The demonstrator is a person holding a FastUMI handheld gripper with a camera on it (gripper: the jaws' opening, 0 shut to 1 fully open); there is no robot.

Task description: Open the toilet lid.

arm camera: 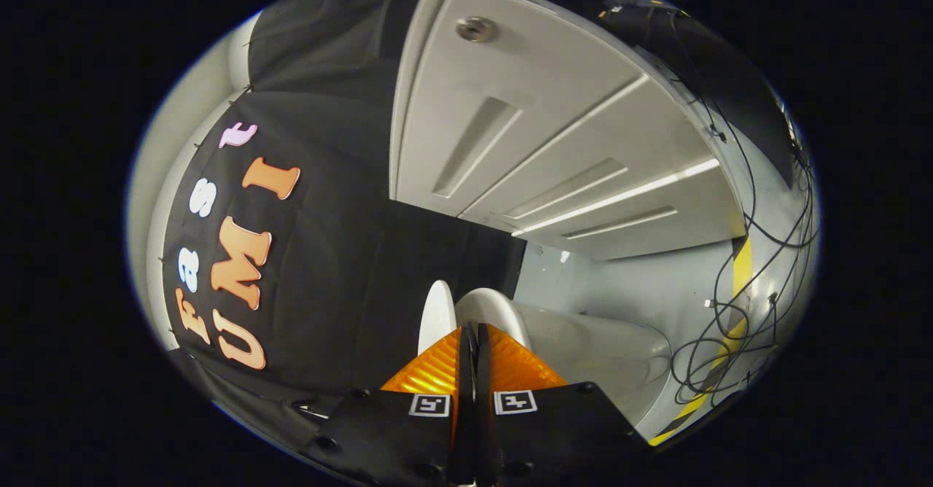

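Observation:
The whole view is rolled sideways. A white toilet lies just beyond my fingers. Its thin white lid stands apart from the rounded seat and bowl rim, with a gap between the two. My gripper is shut, its fingers pressed together with nothing visible between them. The fingertips point into the gap between lid and seat. The lid's edge passes behind one finger, and whether that finger touches the lid is hidden.
A white panelled door with a round metal knob stands beyond the toilet. Black cables and a yellow-and-black tape strip run over the grey floor. Black booth cloth hangs beside the lid.

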